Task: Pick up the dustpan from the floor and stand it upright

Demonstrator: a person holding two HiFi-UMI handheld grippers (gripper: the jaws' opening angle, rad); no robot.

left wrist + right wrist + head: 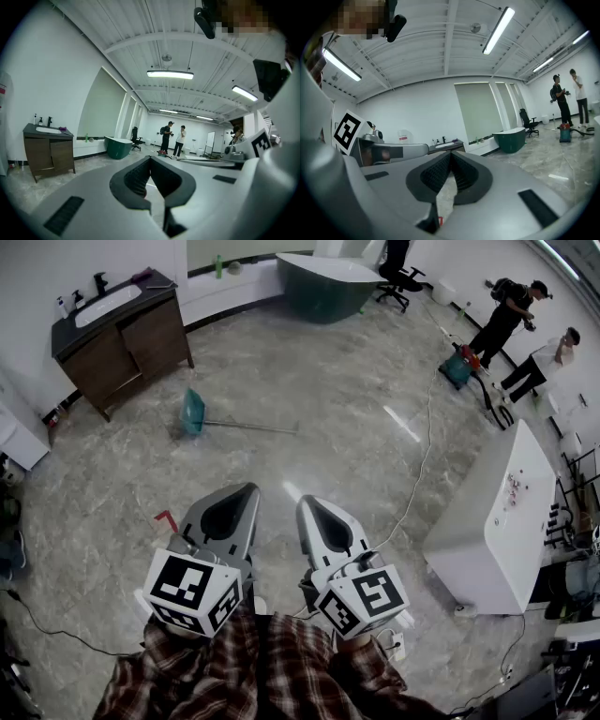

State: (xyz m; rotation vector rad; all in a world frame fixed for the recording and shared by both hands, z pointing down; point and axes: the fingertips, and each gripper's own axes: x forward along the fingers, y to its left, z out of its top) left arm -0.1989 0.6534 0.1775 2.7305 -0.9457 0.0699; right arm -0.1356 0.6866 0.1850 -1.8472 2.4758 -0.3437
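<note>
The left gripper (246, 493) and right gripper (307, 505) are hovering side by side, jaws pressed together on nothing, while the dustpan (193, 412) is lying on the floor (356, 381) well ahead, its long handle (253, 427) pointing right. Pinching that thin handle far from the pan is risking it twisting or slipping as it is being raised.
</note>
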